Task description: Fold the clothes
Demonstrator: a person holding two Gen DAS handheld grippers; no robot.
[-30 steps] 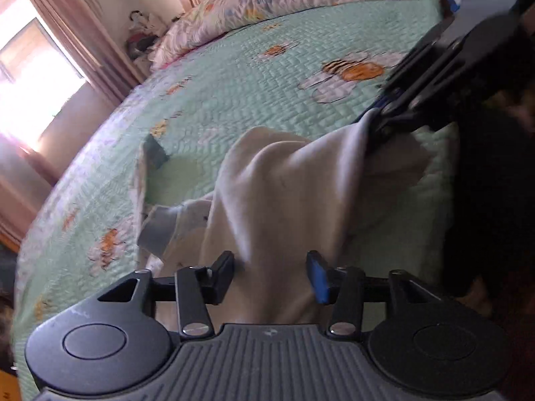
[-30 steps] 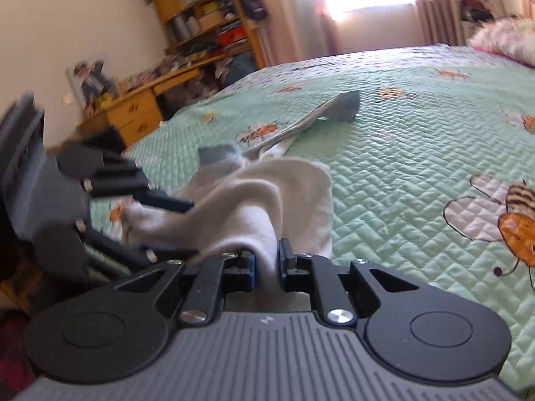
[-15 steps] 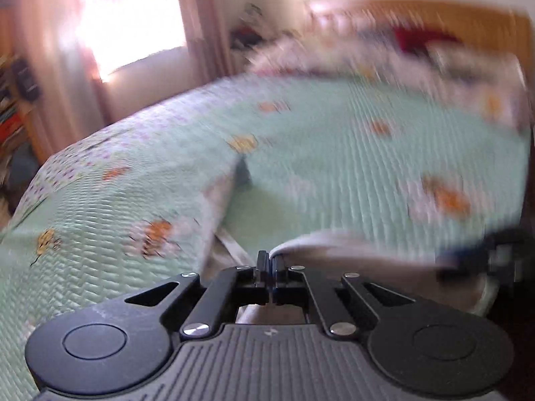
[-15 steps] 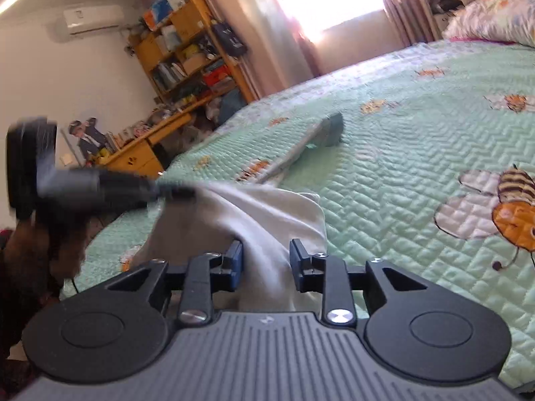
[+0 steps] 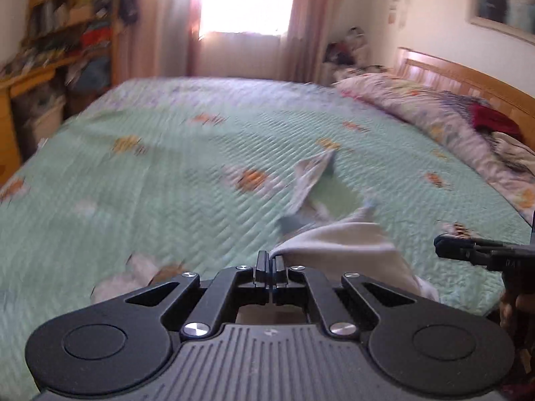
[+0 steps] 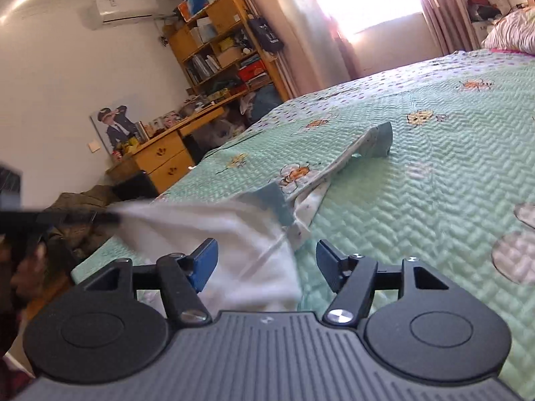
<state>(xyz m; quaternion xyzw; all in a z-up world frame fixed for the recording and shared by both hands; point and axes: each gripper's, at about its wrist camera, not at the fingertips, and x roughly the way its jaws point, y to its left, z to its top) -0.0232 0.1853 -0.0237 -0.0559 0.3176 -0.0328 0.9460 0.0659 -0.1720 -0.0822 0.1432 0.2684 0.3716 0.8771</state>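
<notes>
One white garment [image 5: 337, 244] lies on the quilt [image 5: 167, 183]; left hand-held gripper [image 5: 271, 265] pinches it, right hand-held gripper [image 6: 265, 264] spread.

Bed [image 5: 187, 200] covered by mint-green quilted bedspread [image 6: 418, 193] with bee and flower prints; dotted border strip along its far edge. White garment [image 6: 234, 234] lies on the near part of the bed, one corner lifted off the spread to the left; its sleeve [image 6: 364, 148] with blue-grey cuff stretches out toward the far side, resting on the quilt. Second blue-grey cuff [image 6: 279, 204] sits just beside the garment body. Floral pillows [image 5: 418, 107] piled along the right side against the wooden headboard [image 5: 468, 80]; dark red cloth [image 5: 491, 122] on top of them.
</notes>
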